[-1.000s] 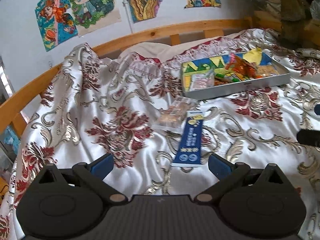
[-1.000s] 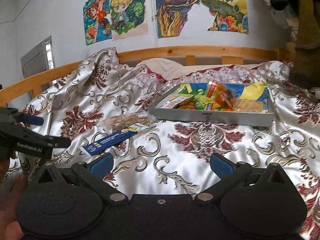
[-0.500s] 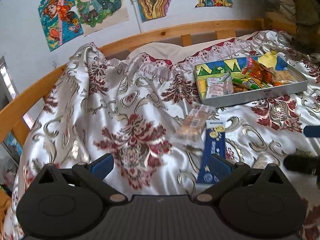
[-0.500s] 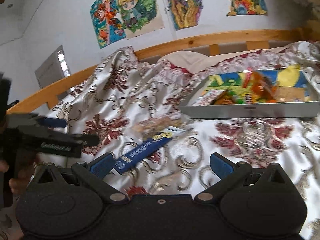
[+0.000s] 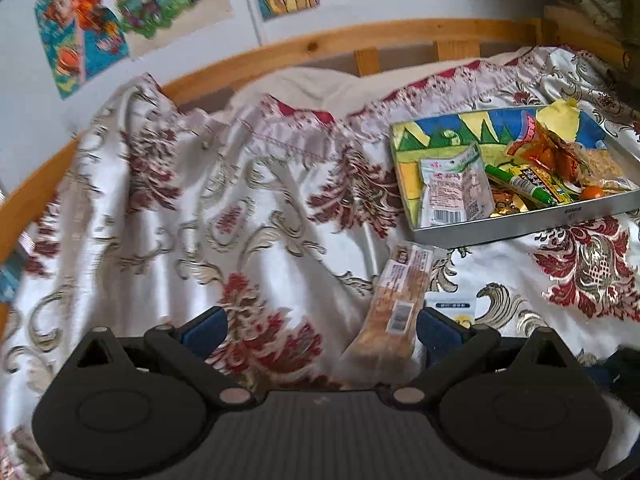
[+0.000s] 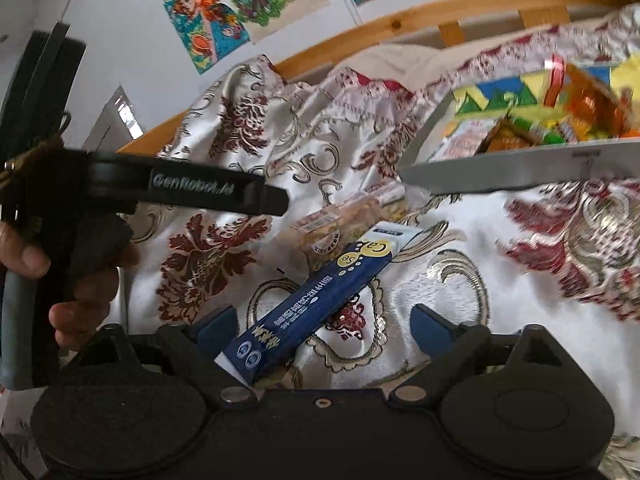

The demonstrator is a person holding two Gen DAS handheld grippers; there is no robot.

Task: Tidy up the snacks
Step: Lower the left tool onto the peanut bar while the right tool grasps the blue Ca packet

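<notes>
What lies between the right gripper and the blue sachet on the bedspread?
Nothing visible does. The blue sachet lies flat on the bedspread, its near end already between the open fingers of the right gripper. The biscuit pack lies beyond it.

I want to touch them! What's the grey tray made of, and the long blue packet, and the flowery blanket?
Grey tray: probably metal, dull matte wall. Long blue packet: probably printed card or foil, slightly glossy. Flowery blanket: satin-like cloth, shiny folds.

My right gripper hangs spread wide over the blue sachet; the left gripper sits beside the clear cracker pack.
</notes>
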